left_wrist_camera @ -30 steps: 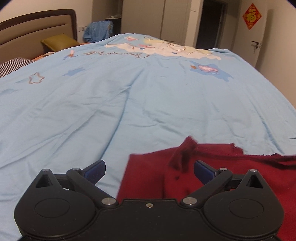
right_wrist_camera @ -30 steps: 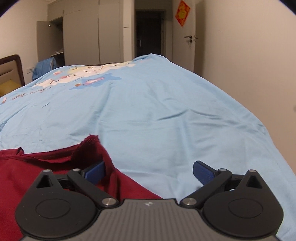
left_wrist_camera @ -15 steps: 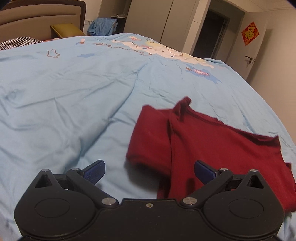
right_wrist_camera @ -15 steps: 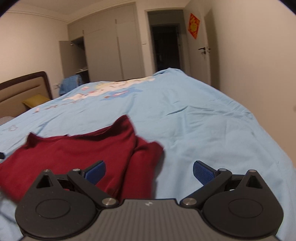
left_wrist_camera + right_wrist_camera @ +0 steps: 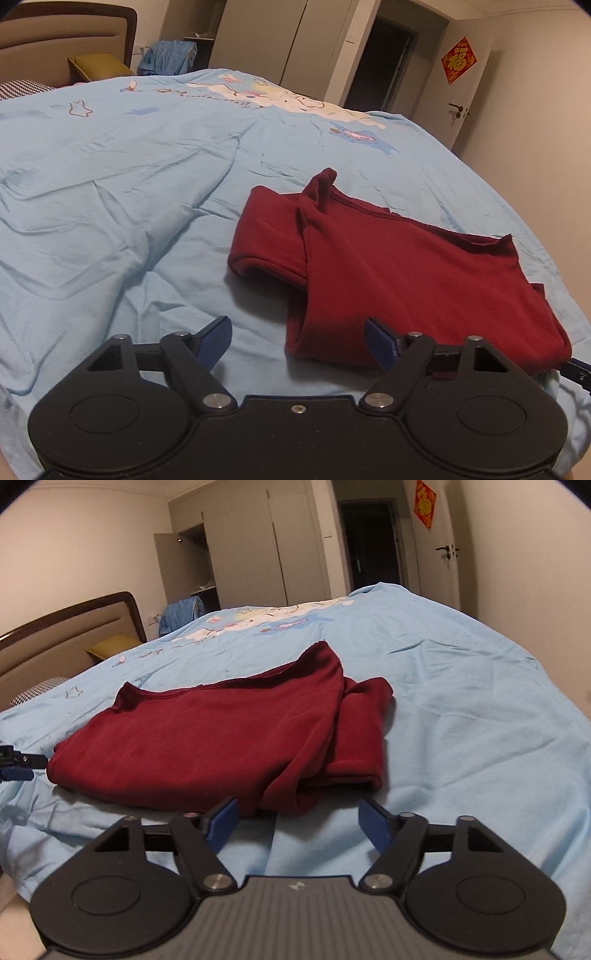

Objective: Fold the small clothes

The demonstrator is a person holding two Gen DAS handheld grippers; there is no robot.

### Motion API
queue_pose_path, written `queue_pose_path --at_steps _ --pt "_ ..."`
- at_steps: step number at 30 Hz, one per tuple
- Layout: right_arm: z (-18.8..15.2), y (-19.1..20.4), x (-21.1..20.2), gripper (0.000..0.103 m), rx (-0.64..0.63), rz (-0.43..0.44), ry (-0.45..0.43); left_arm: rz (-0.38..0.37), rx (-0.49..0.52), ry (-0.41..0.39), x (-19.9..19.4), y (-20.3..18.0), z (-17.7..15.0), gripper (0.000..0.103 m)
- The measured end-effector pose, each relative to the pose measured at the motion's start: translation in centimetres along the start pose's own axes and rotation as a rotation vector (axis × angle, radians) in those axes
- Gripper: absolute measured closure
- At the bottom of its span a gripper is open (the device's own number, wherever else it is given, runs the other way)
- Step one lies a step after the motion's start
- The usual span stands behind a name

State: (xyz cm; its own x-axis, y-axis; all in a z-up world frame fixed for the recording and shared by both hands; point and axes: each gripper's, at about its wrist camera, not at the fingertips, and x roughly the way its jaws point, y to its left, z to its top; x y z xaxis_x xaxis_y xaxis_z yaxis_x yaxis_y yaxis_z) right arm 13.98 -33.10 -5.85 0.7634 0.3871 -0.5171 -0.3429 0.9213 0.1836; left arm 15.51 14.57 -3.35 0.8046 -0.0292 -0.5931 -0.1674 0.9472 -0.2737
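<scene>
Both wrist views look low and close across the bed (image 5: 129,192); they share the red garment (image 5: 406,273), seen from opposite ends.

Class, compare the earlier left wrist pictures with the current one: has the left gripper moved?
Yes. The left gripper has drawn back from the red shirt, which lies farther ahead on the blue bedspread; its fingers are closing, empty.

Left wrist view: the dark red folded fabric garment (image 5: 406,273) loses its near hem behind the blue right fingertip (image 5: 378,341) at five o'clock; a black-and-blue gripper tip (image 5: 578,371) at four o'clock is cut off by the frame edge; the brown padded headboard (image 5: 66,40) is clipped at eleven o'clock; right wrist view: the dark doorway (image 5: 369,542) at twelve o'clock shows nothing inside.
</scene>
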Motion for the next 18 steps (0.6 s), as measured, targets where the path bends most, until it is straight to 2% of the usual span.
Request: queue_pose_path --at_steps 3,6,7,10,12,14,18 --pt "0.2 0.2 0.0 0.051 -0.01 -0.004 -0.012 -0.028 -0.008 0.016 0.7 0.0 0.2 0.039" --pt "0.1 0.0 0.1 0.058 0.004 0.001 -0.017 -0.044 -0.05 0.047 1.7 0.2 0.3 0.054" --pt "0.1 -0.1 0.2 0.061 0.009 0.003 -0.017 -0.052 -0.066 0.056 2.0 0.2 0.3 0.062" --pt "-0.1 -0.2 0.3 0.077 0.01 0.014 -0.015 -0.058 -0.079 0.061 2.3 -0.1 0.4 0.087" --pt "-0.1 0.0 0.2 0.089 -0.004 0.028 -0.022 -0.044 -0.065 0.056 2.2 -0.5 0.7 0.092" --pt "0.2 0.1 0.1 0.095 -0.019 0.022 -0.035 -0.038 -0.063 0.026 1.5 -0.9 1.1 0.095" --pt "1.1 -0.1 -0.9 0.097 -0.028 0.004 -0.074 -0.026 -0.046 -0.024 -0.3 -1.6 2.5 0.096"
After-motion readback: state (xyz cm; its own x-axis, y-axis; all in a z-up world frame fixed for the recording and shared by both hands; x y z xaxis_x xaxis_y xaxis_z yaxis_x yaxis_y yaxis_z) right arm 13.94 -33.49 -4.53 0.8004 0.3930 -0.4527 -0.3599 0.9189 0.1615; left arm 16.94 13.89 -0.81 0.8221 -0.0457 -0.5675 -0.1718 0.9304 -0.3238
